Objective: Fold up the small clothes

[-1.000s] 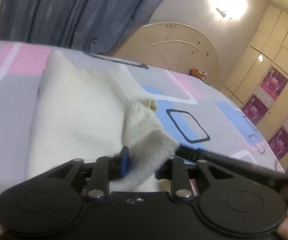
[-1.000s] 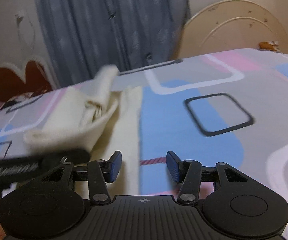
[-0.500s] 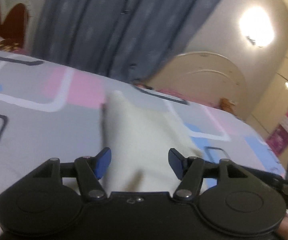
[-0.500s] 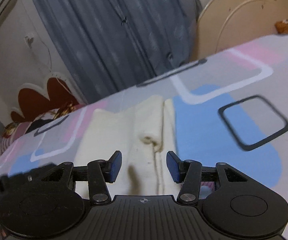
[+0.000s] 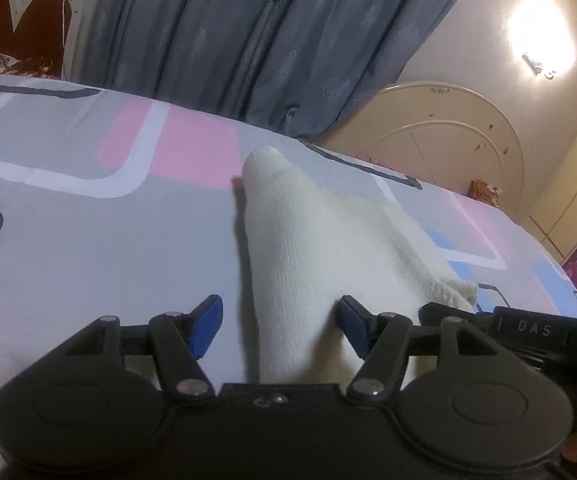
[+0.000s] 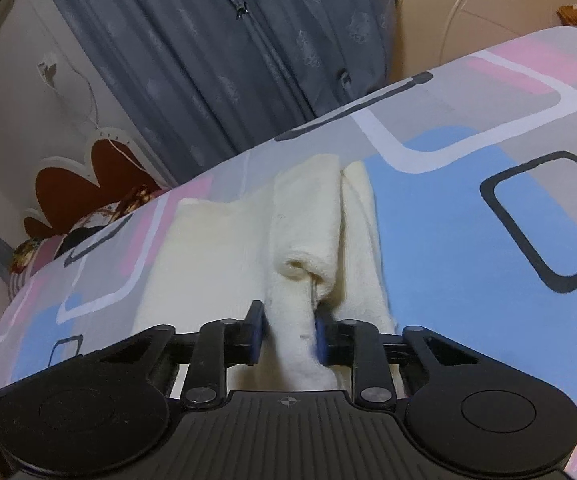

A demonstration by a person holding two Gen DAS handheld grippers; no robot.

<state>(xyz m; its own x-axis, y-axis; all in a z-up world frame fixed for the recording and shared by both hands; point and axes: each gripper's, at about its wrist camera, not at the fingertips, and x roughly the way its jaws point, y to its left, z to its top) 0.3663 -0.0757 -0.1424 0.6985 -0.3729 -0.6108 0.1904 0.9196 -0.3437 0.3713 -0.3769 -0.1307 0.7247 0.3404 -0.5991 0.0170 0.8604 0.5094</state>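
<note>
A cream knitted garment lies on the patterned bedsheet, partly folded into long strips. In the left wrist view my left gripper is open, its blue pads astride the near end of a raised fold, not pinching it. In the right wrist view the garment shows a rolled sleeve along its middle. My right gripper has closed on the near edge of that strip, with cloth pinched between the pads. The right gripper's black body shows at the right edge of the left wrist view.
Grey-blue curtains hang behind the bed. A cream curved headboard stands at the back right and a wardrobe at the far right. A bright wall lamp glares. A red and white headboard shape stands at the left.
My left gripper let go of the sleeve, opened and swung back over the garment's near end. My right gripper moved onto the garment and closed on its middle strip.
</note>
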